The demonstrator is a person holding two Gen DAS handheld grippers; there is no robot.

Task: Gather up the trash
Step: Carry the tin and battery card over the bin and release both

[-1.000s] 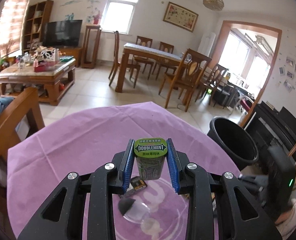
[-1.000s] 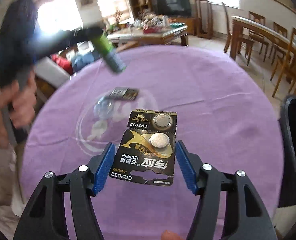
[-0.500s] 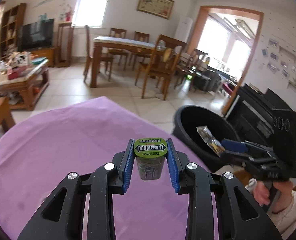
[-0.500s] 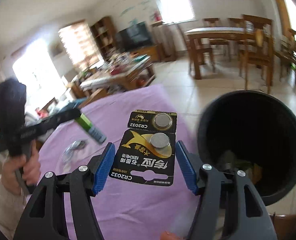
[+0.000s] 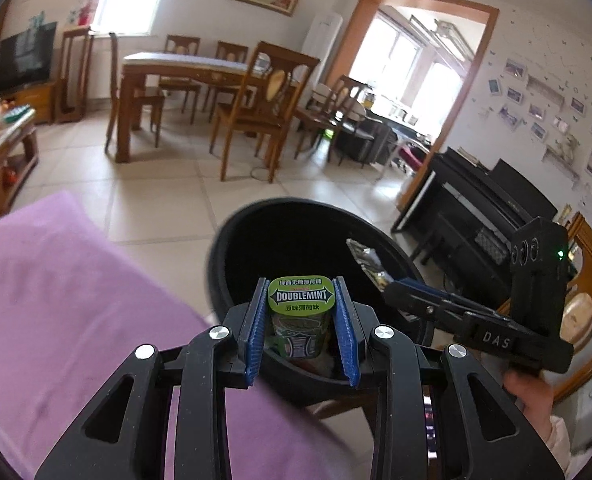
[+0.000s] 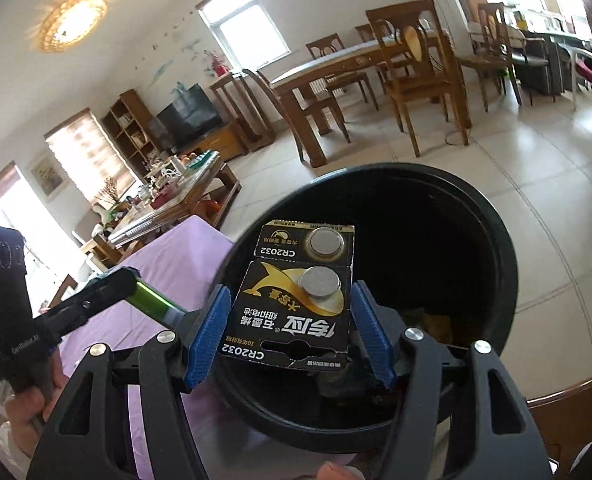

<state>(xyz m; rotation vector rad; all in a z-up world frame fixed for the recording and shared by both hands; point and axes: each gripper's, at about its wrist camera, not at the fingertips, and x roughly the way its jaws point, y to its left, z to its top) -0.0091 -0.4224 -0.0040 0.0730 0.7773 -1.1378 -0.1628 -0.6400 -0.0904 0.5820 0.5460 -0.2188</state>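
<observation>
Gripping the Doublemint gum bottle (image 5: pixel 300 320) lid-up between its blue pads, the left gripper (image 5: pixel 301 330) is clamped on it and holds it over the near rim of the black trash bin (image 5: pixel 232 248), apparently so that a release would drop it inside rather than on the floor. Over the same bin, the right gripper (image 6: pixel 292 330) is closed on the two side edges of a CR2032 coin-cell battery card (image 6: pixel 300 296), carrying it flat with both cells facing up and its far end reaching over the bin's dark opening. Some crumpled wrappers (image 6: pixel 436 322) already lie at the bottom of the bin. Left of the bin and touching or just beside its rim is the purple tablecloth (image 5: pixel 76 300), so the bin seems placed for short carries from table to opening. Both pieces look ready to let go; neither has been dropped yet.
</observation>
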